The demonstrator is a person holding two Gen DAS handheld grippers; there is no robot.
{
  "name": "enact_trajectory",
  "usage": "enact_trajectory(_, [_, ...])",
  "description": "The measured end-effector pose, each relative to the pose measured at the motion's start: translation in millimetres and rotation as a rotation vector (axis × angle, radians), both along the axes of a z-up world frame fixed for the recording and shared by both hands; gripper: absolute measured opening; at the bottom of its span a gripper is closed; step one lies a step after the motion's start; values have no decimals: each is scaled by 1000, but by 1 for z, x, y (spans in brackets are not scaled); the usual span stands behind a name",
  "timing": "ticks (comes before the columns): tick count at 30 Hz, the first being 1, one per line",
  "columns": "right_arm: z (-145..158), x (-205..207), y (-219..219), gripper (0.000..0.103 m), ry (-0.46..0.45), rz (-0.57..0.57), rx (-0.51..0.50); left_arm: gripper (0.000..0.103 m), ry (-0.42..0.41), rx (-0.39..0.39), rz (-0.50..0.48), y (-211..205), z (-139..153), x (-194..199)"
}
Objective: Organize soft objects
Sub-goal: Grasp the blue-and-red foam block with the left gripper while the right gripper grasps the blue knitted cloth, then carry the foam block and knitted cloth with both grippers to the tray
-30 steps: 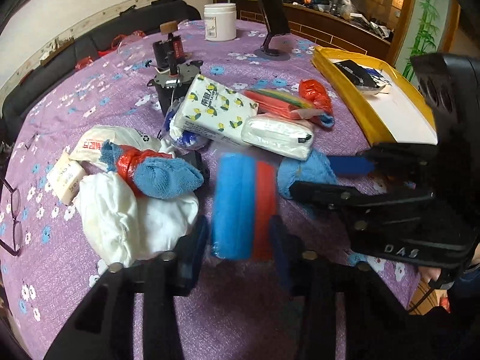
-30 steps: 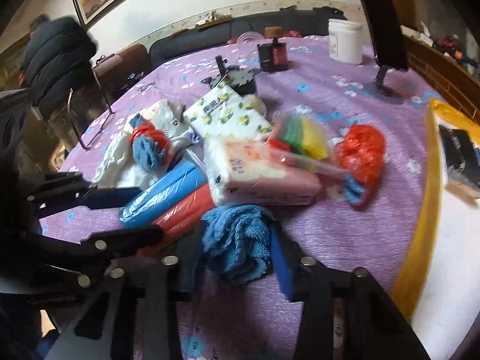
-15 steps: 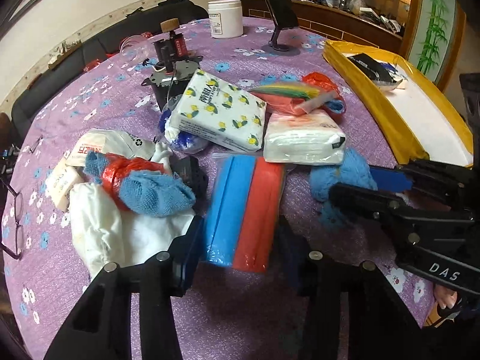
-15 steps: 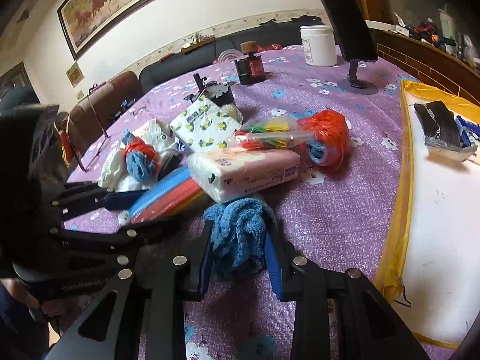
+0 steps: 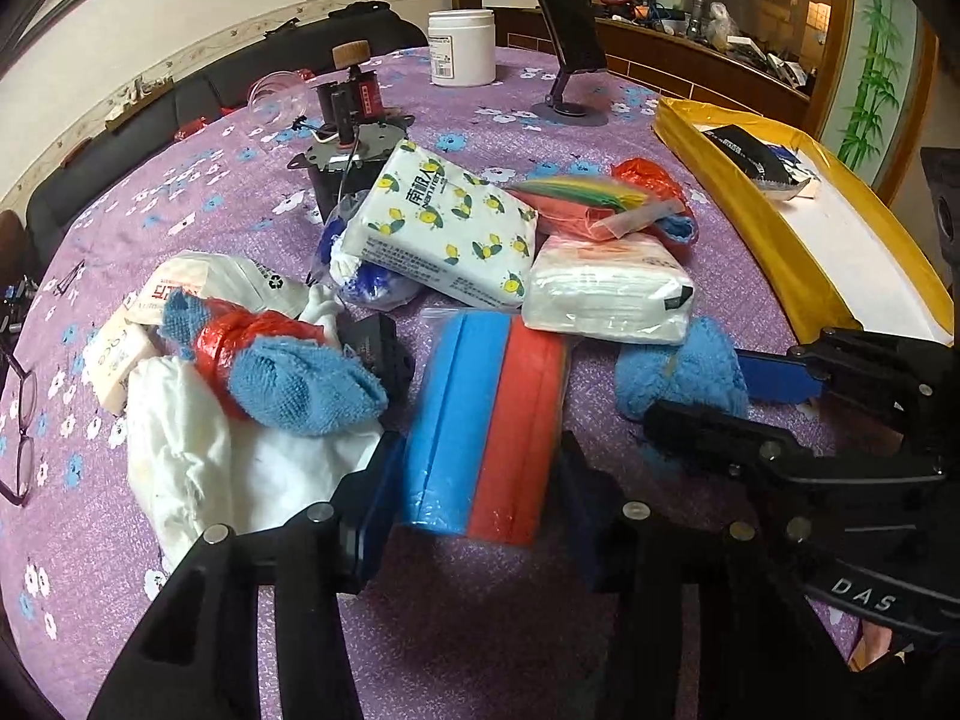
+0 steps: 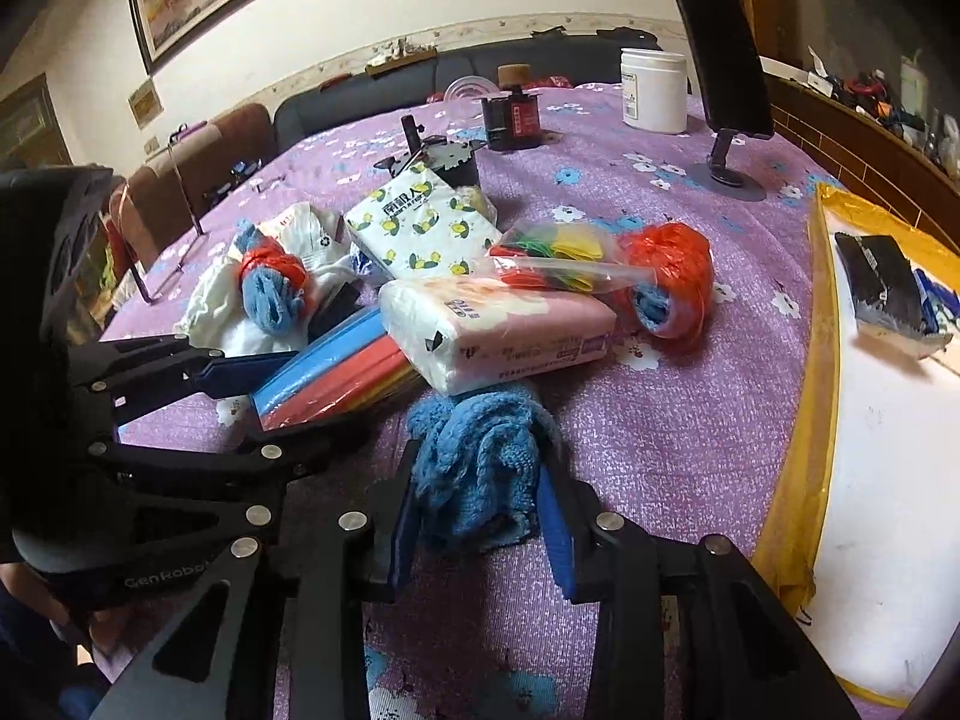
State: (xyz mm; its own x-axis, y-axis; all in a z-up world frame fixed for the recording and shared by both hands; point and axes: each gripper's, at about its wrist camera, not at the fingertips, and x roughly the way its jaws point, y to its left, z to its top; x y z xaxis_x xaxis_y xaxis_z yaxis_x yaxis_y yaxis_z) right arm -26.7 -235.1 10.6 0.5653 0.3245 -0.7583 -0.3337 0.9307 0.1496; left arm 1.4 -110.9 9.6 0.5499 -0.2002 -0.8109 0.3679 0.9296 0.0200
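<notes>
White jar [image 5: 462, 47] at purple tablecloth's [image 5: 180, 192] far edge; phone stand [image 5: 567, 54] just right of jar; eyeglasses [image 5: 21, 420] well left.

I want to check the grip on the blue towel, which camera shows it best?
The right wrist view: the blue towel sits centred between the right gripper's opening jaws. The left wrist view shows the towel only from the side.

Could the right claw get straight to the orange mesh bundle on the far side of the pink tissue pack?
Probably not yet: the right claw, jaws opening, has the blue towel between them. Beyond it, bare cloth leads to the orange mesh bundle.
</notes>
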Motion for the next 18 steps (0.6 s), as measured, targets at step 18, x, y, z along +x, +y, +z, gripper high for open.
enact_trajectory(18, [20,-19,-3,31,-98,-11,44,45,-62,-11,-36,-3,14,-10])
